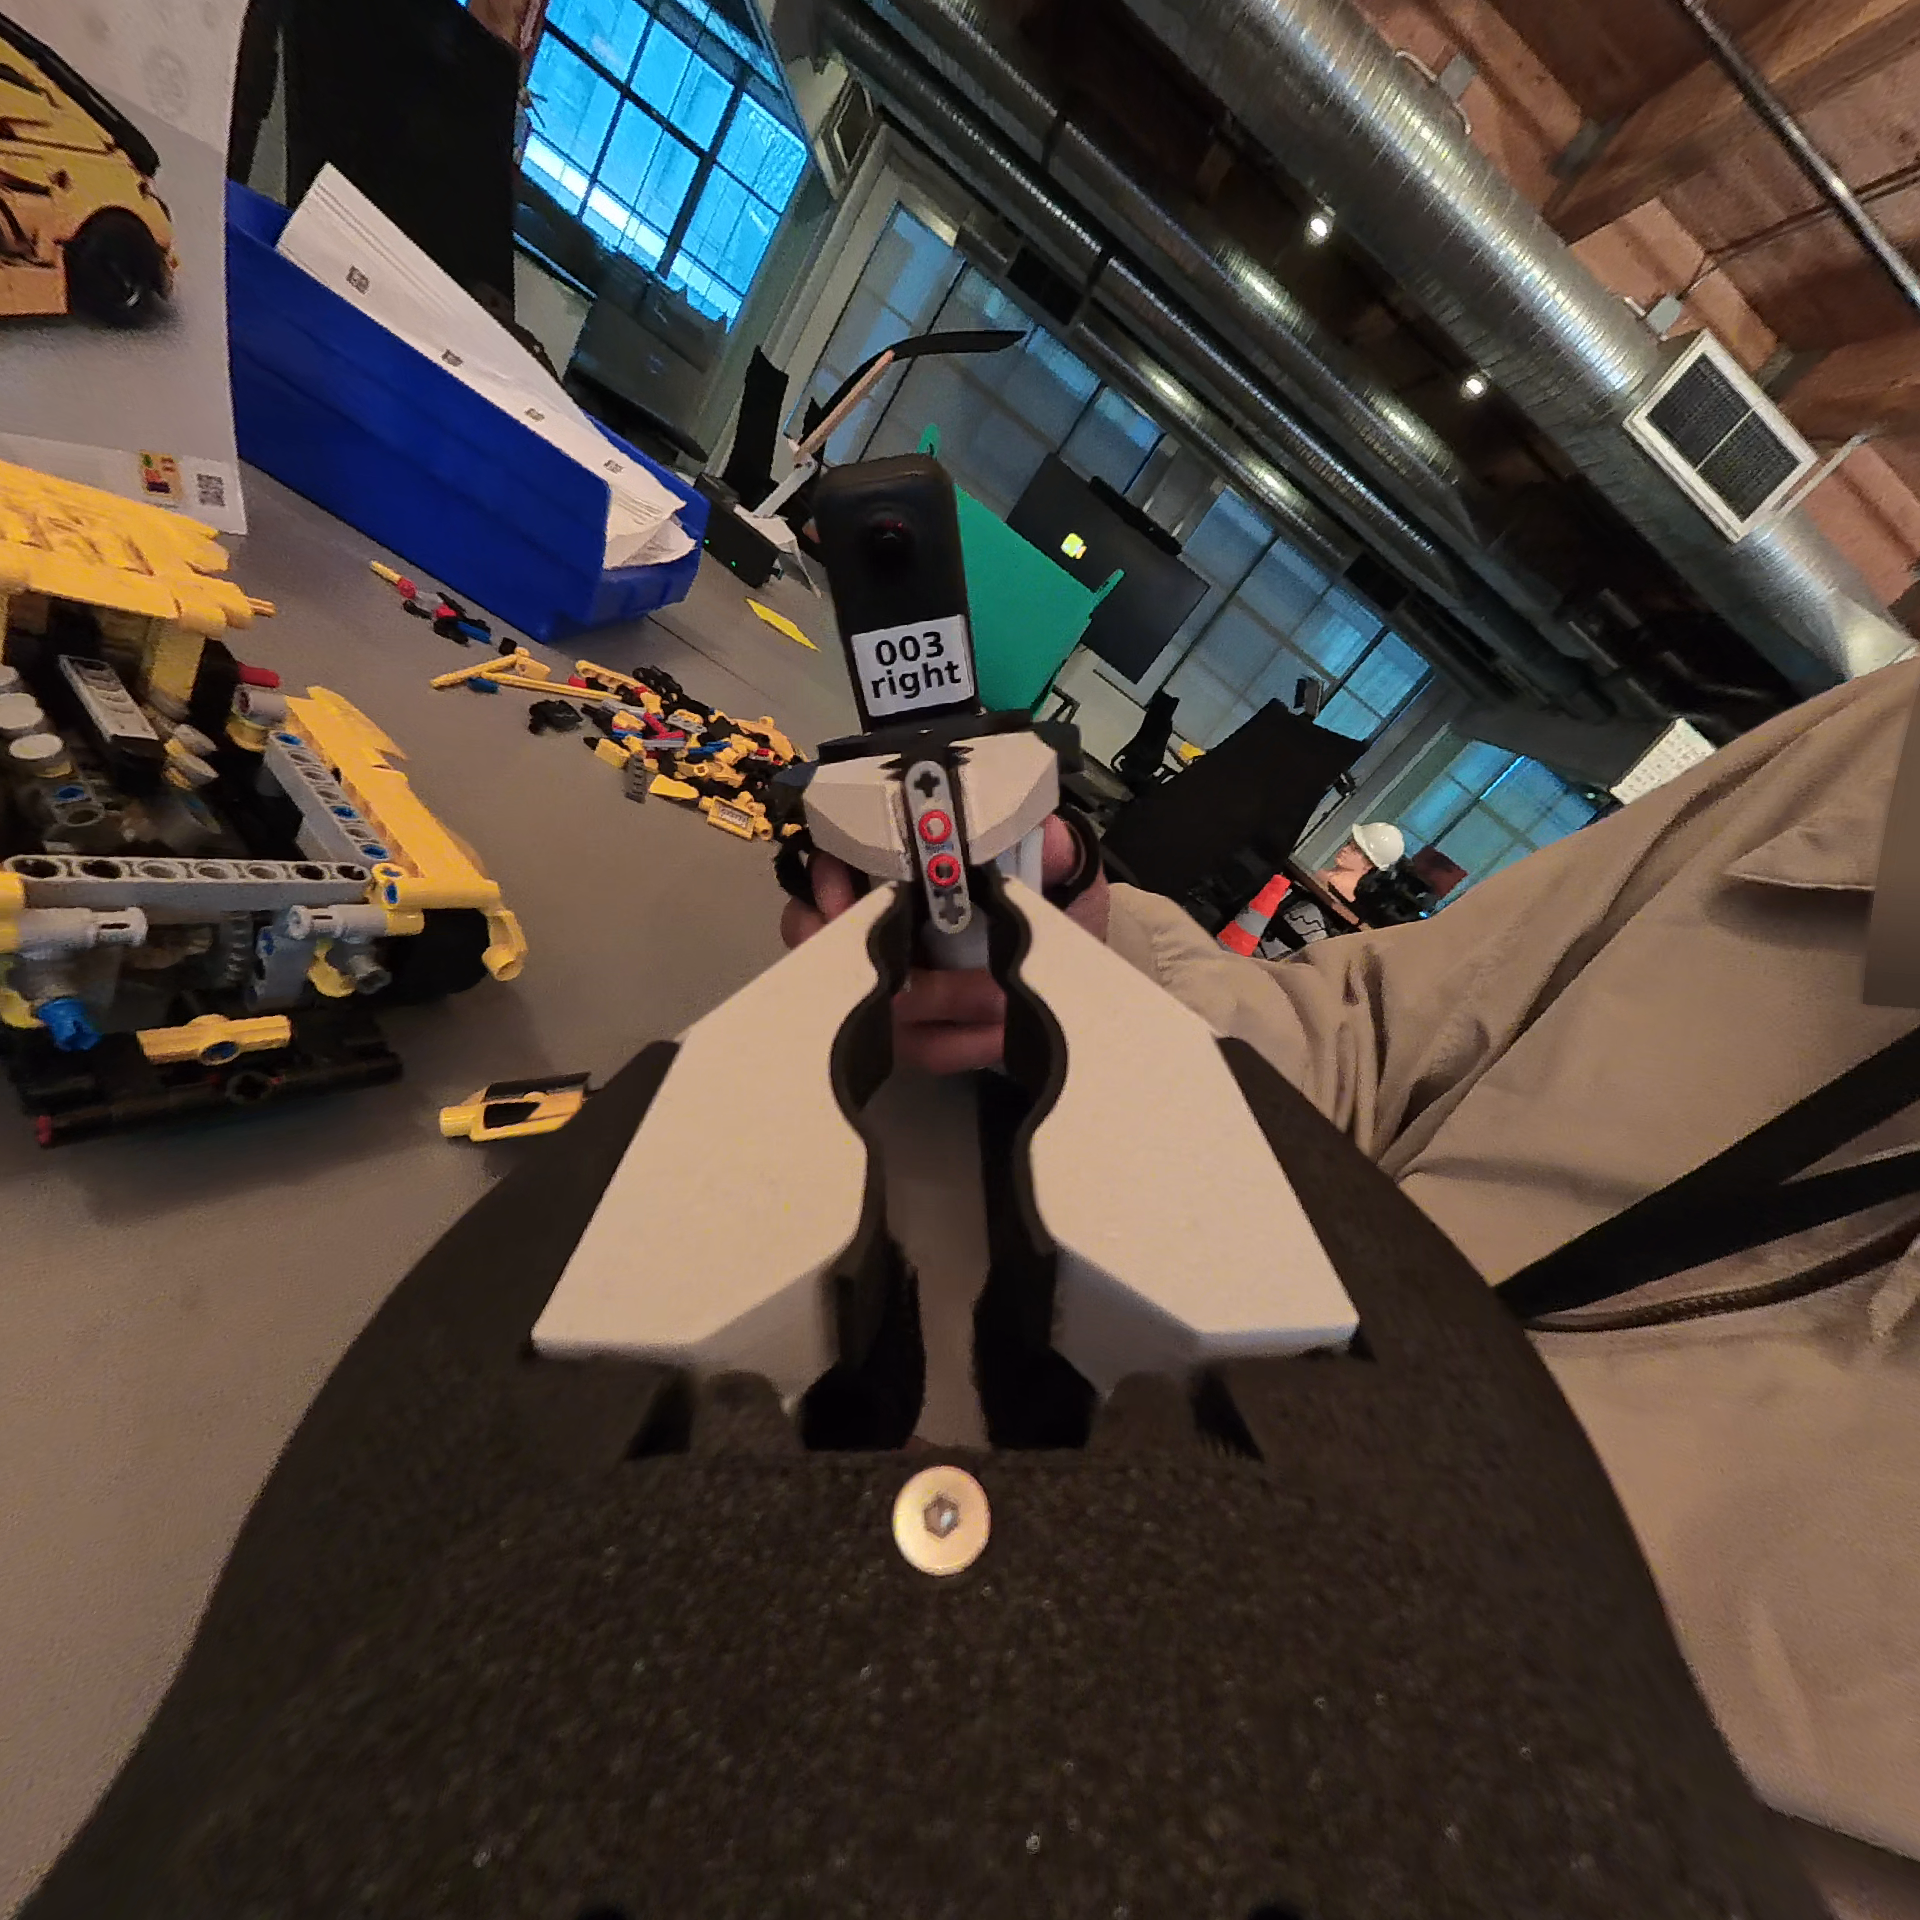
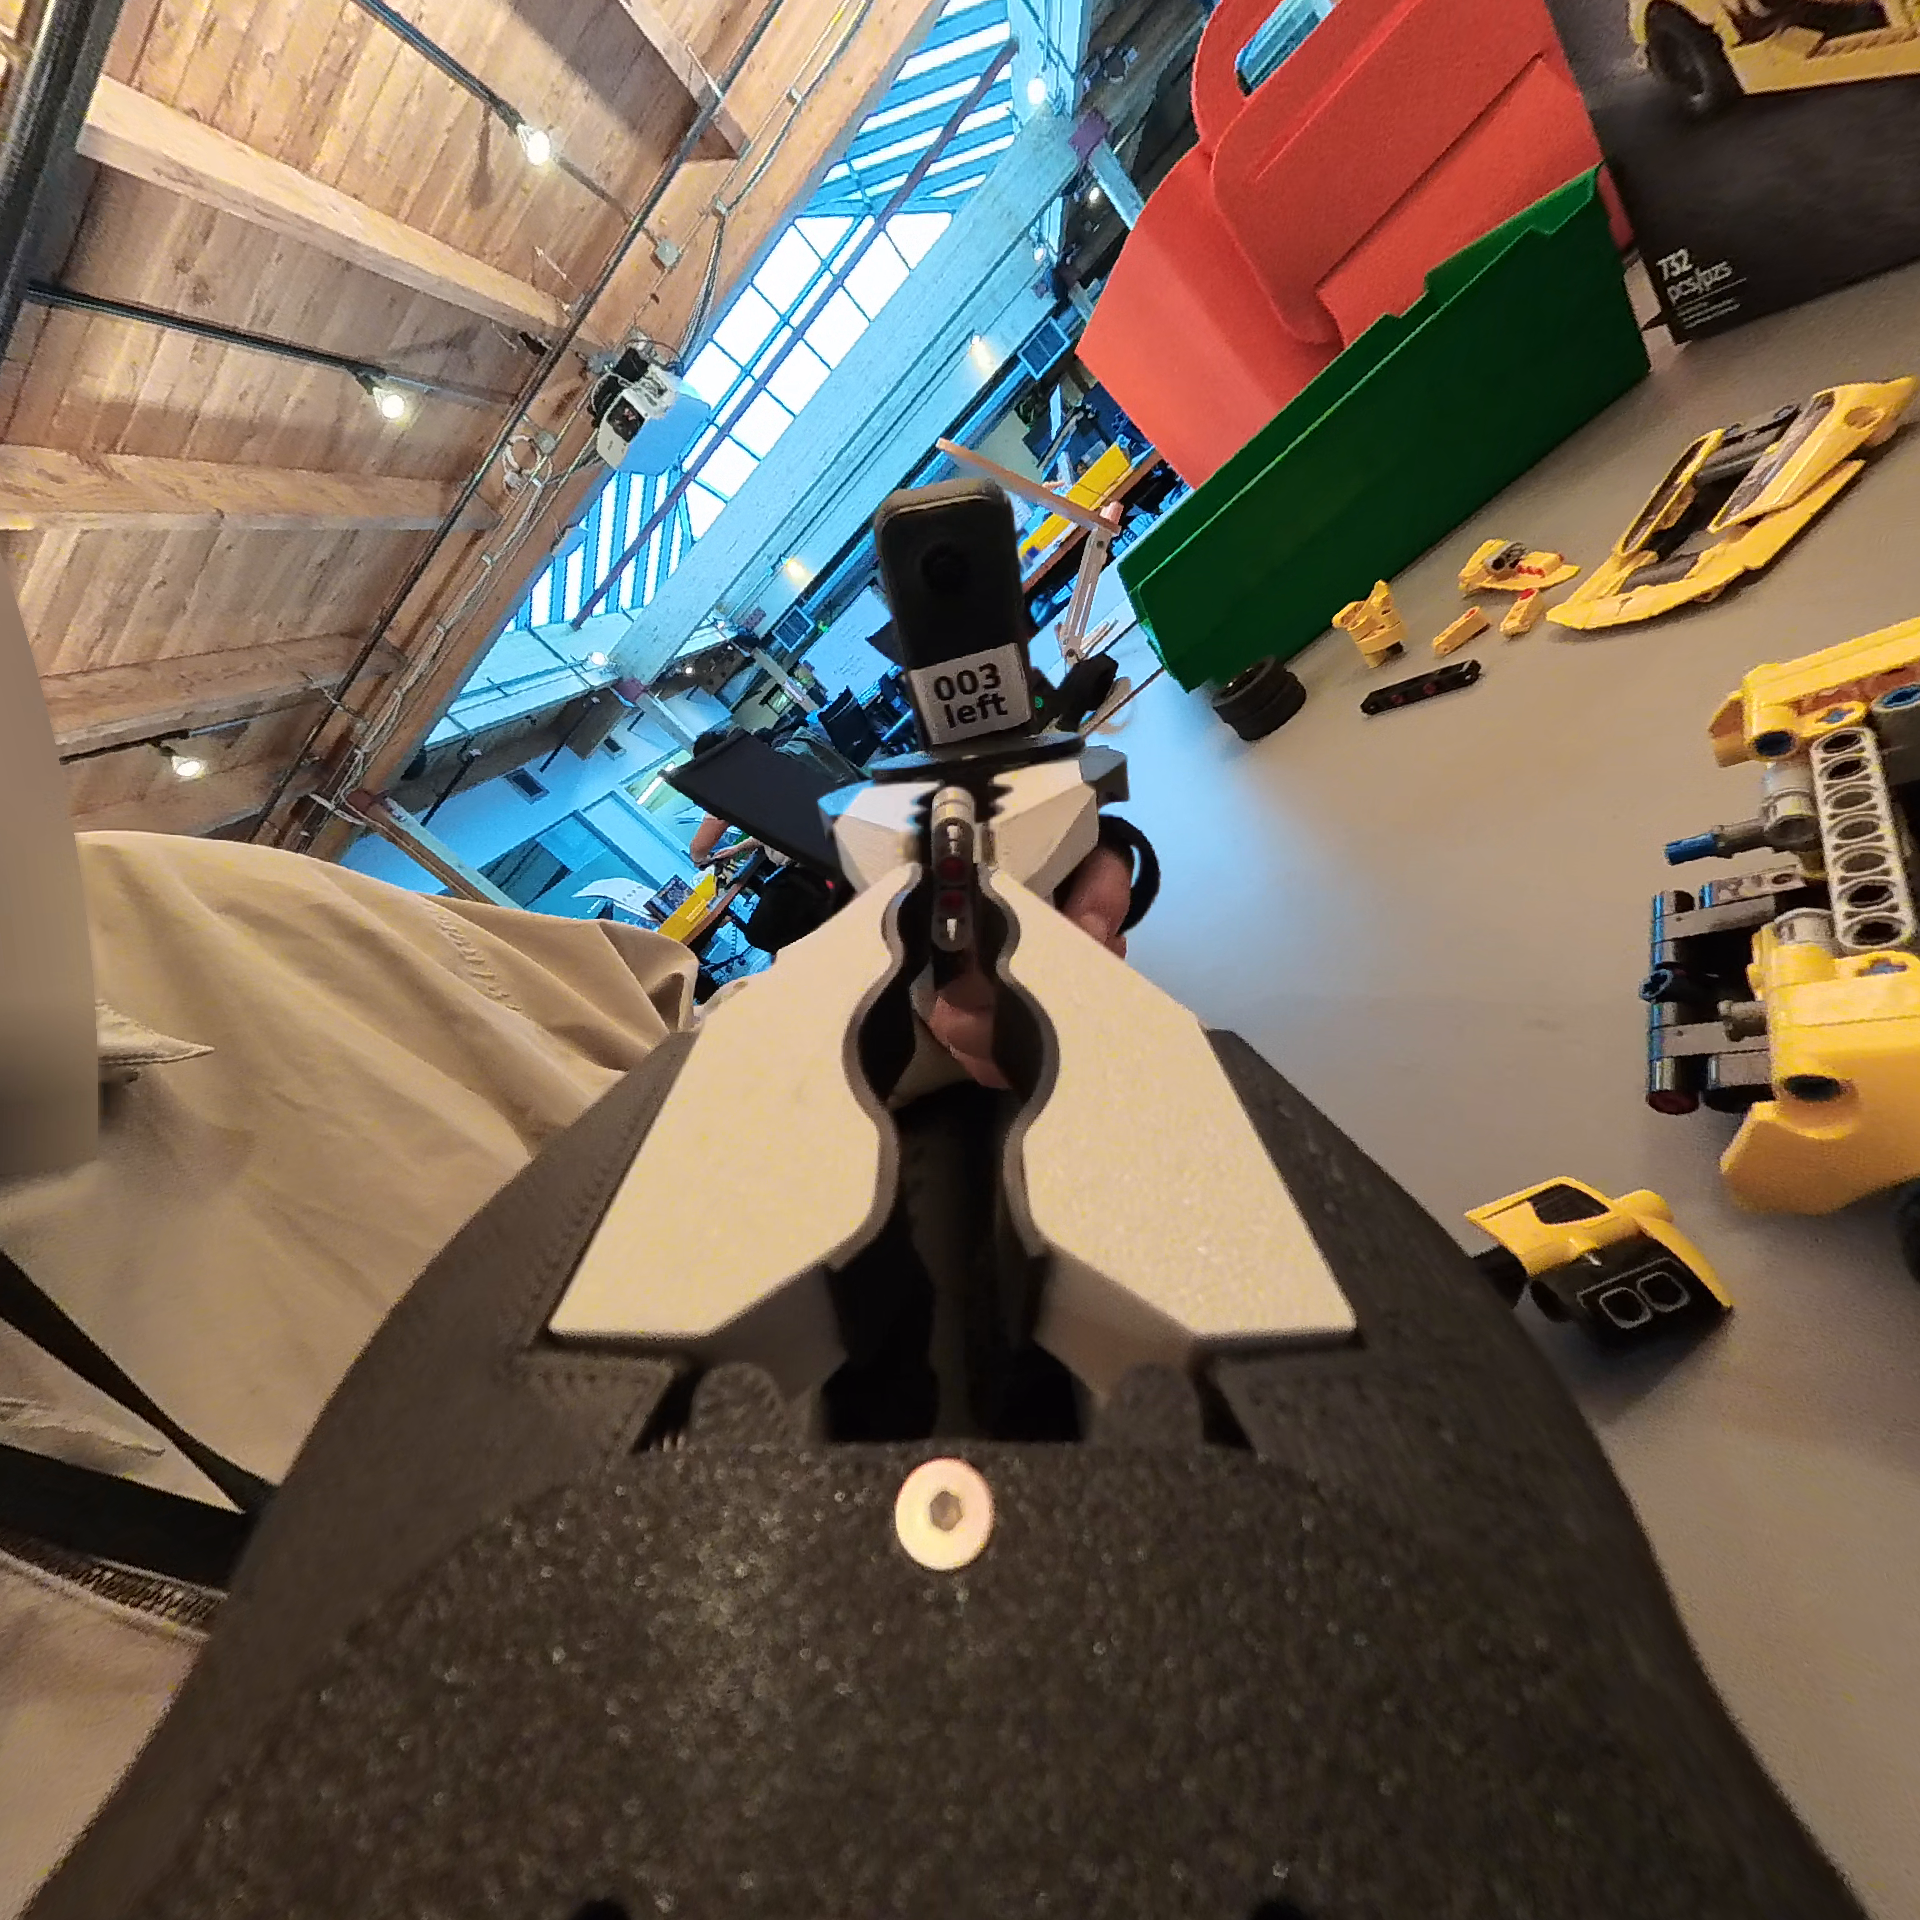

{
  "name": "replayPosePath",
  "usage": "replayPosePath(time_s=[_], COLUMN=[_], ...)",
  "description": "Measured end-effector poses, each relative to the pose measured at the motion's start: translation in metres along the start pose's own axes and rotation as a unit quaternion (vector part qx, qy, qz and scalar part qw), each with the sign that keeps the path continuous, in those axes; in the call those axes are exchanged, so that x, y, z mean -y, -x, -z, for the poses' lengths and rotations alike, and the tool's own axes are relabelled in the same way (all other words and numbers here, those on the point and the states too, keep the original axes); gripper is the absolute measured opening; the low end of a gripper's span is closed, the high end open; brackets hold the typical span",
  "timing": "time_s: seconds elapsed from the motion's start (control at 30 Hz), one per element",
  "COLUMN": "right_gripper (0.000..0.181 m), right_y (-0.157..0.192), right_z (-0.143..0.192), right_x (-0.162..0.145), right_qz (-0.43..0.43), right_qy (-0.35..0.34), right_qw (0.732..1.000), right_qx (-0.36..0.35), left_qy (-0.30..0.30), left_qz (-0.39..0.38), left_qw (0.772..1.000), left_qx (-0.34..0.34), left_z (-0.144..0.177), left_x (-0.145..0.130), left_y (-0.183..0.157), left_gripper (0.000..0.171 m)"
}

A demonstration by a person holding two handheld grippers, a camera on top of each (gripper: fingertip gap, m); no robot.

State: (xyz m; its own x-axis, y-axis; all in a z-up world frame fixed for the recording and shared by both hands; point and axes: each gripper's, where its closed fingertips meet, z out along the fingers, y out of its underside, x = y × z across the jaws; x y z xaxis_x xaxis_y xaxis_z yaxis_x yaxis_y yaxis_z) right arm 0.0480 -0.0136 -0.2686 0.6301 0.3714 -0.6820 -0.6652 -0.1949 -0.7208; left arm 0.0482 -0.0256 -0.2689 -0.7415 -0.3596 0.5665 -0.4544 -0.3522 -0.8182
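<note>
A short grey beam [image 1: 940, 852] with two red pins stands upright between the two grippers, which face each other tip to tip above the grey table [image 1: 644, 935]. My left gripper [image 1: 948, 914] has its jaws close together around the beam's lower end. The right gripper [image 1: 935, 821] shows beyond it, its white fingers tight on both sides of the beam. In the right wrist view the beam [image 2: 951, 873] sits between my right gripper's tips [image 2: 951, 883], with the left gripper [image 2: 954, 831] behind it. A hand holds each handle.
A partly built yellow model car [image 1: 208, 883] [image 2: 1818, 987] stands on the table. A pile of loose pieces [image 1: 686, 748], a blue bin [image 1: 416, 436], a green bin [image 2: 1403, 447], a black wheel [image 2: 1257, 698] and yellow parts [image 2: 1600, 1257] lie around. A beige sleeve [image 1: 1455, 1039] is close. Less than 4 cm separates the two grippers' tips.
</note>
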Motion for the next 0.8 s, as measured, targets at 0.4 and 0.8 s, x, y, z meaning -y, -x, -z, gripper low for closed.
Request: replayPosePath(time_s=[0.4,0.8], right_gripper=[0.005,0.007], right_y=[-0.001,0.000], right_z=[0.002,-0.003], right_x=[-0.002,-0.006], right_qz=[-0.001,0.044], right_qy=[0.012,0.019], right_qw=[1.000,0.999], right_qx=[-0.001,-0.024], left_qy=[0.004,-0.032], left_qz=[-0.006,0.016], left_qw=[1.000,0.999], left_qx=[0.005,-0.016], left_z=[0.000,0.006], left_x=[-0.001,0.010], left_y=[0.001,-0.001], left_gripper=[0.006,0.005])
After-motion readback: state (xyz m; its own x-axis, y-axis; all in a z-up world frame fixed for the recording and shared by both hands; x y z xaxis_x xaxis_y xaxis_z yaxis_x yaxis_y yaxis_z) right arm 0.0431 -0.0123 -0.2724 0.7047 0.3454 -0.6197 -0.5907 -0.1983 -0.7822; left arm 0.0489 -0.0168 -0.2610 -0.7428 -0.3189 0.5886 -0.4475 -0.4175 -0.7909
